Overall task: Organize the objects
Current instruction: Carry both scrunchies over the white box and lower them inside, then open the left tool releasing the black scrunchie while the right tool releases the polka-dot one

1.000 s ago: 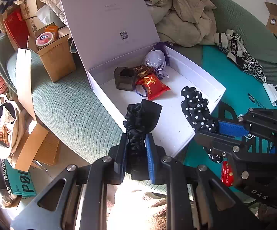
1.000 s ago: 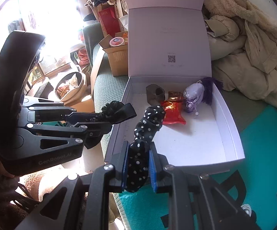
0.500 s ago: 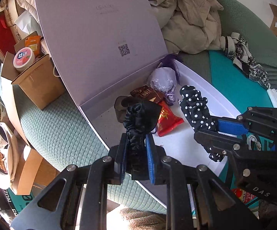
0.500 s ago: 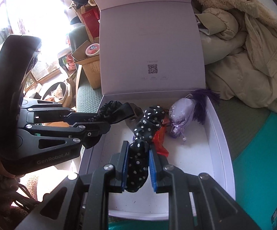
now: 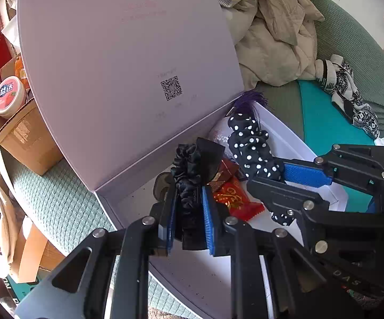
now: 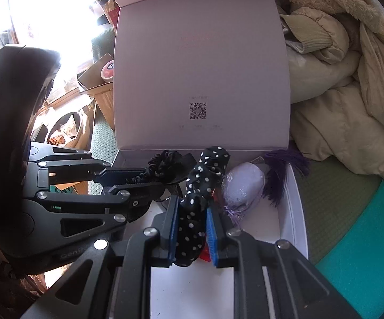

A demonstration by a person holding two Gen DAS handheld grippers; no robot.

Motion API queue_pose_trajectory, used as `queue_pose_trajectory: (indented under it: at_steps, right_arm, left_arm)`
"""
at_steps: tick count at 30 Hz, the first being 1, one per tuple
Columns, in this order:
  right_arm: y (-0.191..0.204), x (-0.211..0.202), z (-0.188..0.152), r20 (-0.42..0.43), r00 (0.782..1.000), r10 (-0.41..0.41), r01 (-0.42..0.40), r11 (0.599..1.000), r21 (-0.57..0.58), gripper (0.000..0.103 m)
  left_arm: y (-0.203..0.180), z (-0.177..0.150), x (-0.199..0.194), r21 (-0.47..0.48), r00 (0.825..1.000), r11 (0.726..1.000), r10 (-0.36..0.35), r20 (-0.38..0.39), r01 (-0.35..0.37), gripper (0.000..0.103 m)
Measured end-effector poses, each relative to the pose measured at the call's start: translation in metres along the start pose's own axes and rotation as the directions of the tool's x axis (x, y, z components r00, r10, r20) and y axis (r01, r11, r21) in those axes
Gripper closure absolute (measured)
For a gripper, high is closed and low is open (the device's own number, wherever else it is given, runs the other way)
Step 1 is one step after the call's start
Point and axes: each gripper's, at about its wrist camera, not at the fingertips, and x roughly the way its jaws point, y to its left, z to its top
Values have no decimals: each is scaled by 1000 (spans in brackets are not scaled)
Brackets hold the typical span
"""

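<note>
Left claw (image 5: 189, 212): closed on the black scrunchie (image 5: 189, 170), pinched at its lower end so the ruffled bulk stands free above the pads.
Right claw (image 6: 192, 228): closed on the polka-dot scrunchie (image 6: 202, 183), gripped the same way, low, with the loop rising clear.
Position of both: side by side over the back part of the white box (image 6: 295, 212), above its floor and just before the raised lid (image 6: 200, 74); neither scrunchie rests on anything.
Box contents: a red snack packet (image 5: 234, 199), a lilac pouch (image 6: 242, 186) with a purple tassel (image 6: 282, 175), a dark item partly hidden behind the left claw.
Setting: box sits on a green sofa (image 5: 56, 202), lid propped open for access.
Judged purpose: both scrunchies are held for dropping among the items gathered at the back.
Risk: fabric may cling to the ribbed pads on release.
</note>
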Motion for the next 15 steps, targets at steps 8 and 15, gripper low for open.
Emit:
queue_pose_trajectory:
  at_steps: [8,15]
  right_arm:
    - [-10,14,5,-12,1000,23,-24,998,-57,85]
    - [-21,25,2,-12,1000,20,-21,995,-97,85]
  left_arm:
    - [-1,6,23,-67,998,996,56,-12,-57,86]
    - [-8,7,33,-97,992,987,126,-4,-126,86]
